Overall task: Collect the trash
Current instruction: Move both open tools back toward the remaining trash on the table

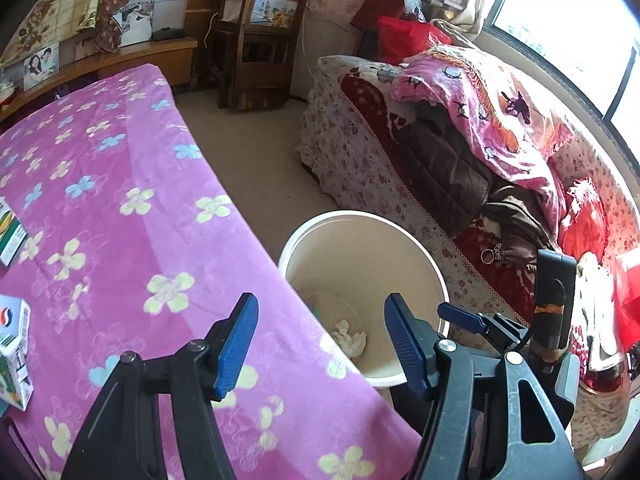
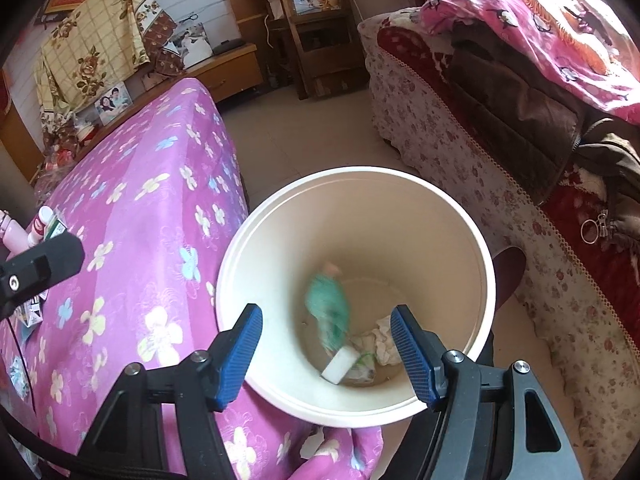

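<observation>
A cream waste bin (image 2: 352,172) stands on the floor against the bed's corner. My right gripper (image 2: 327,312) hovers over its mouth, open, nothing between its blue pads. Below it a green packet (image 2: 330,304) shows as a blur inside the bin, above a white block (image 2: 340,364) and crumpled tissue (image 2: 382,340). My left gripper (image 1: 320,308) is open and empty, over the bed's edge and the bin's (image 1: 360,216) near rim, where the tissue (image 1: 350,338) shows. The right gripper's blue fingers (image 1: 460,316) appear just to its right.
The pink flowered bedspread (image 1: 120,200) carries small boxes (image 1: 14,356) at its left edge, plus a pink bottle (image 2: 12,236) and a tube (image 2: 40,226). A floral sofa (image 1: 360,160) piled with blankets and a jacket flanks the bin on the right. A wooden chair (image 1: 260,40) stands beyond the tiled floor.
</observation>
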`<state>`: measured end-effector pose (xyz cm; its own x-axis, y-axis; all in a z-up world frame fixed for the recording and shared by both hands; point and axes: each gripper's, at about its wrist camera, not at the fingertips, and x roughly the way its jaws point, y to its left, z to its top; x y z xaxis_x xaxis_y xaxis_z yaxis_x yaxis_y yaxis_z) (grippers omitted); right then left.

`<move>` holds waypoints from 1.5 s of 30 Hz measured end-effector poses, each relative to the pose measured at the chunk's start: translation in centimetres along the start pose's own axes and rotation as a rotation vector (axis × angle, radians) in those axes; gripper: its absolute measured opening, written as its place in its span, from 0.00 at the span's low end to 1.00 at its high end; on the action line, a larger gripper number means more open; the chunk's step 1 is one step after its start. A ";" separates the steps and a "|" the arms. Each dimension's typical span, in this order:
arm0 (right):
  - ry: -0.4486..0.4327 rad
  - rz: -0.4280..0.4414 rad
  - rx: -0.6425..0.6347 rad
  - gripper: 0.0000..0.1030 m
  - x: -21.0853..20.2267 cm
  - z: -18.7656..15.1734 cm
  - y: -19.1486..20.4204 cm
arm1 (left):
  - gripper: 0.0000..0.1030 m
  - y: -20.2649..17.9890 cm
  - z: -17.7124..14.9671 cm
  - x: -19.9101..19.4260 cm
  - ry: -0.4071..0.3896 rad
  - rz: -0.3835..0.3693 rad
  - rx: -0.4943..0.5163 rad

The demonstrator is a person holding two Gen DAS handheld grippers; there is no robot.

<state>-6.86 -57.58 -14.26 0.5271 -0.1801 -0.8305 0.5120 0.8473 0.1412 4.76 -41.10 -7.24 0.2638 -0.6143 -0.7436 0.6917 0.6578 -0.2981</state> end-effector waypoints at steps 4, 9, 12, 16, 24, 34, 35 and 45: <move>-0.001 0.000 -0.020 0.68 -0.6 -0.2 1.2 | 0.64 0.5 -0.7 -1.9 -0.035 0.020 0.003; -0.017 0.016 -0.053 0.68 -1.8 -0.3 3.3 | 0.64 1.6 -1.6 -4.6 -0.072 0.049 -0.005; -0.029 0.036 -0.072 0.68 -2.8 -0.3 4.8 | 0.64 2.7 -2.1 -6.2 -0.086 0.075 -0.021; -0.047 0.065 -0.105 0.68 -3.9 -0.4 7.1 | 0.64 4.1 -2.9 -8.4 -0.119 0.113 -0.040; -0.059 0.132 -0.187 0.68 -5.1 -1.3 13.2 | 0.64 8.1 -5.1 -13.3 -0.163 0.184 -0.103; -0.040 0.242 -0.316 0.68 -6.0 -3.6 21.0 | 0.65 14.0 -8.4 -18.9 -0.173 0.265 -0.204; -0.037 0.251 -0.326 0.68 -6.0 -3.8 21.5 | 0.66 14.8 -8.9 -19.5 -0.173 0.278 -0.214; 0.008 0.320 -0.428 0.68 -5.7 -5.8 26.9 | 0.73 20.6 -13.5 -22.2 -0.113 0.338 -0.298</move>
<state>0.00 -30.85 -8.86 0.6056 0.1229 -0.7862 0.0033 0.9876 0.1569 4.09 -8.08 -4.95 0.5239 -0.3768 -0.7639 0.3355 0.9156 -0.2216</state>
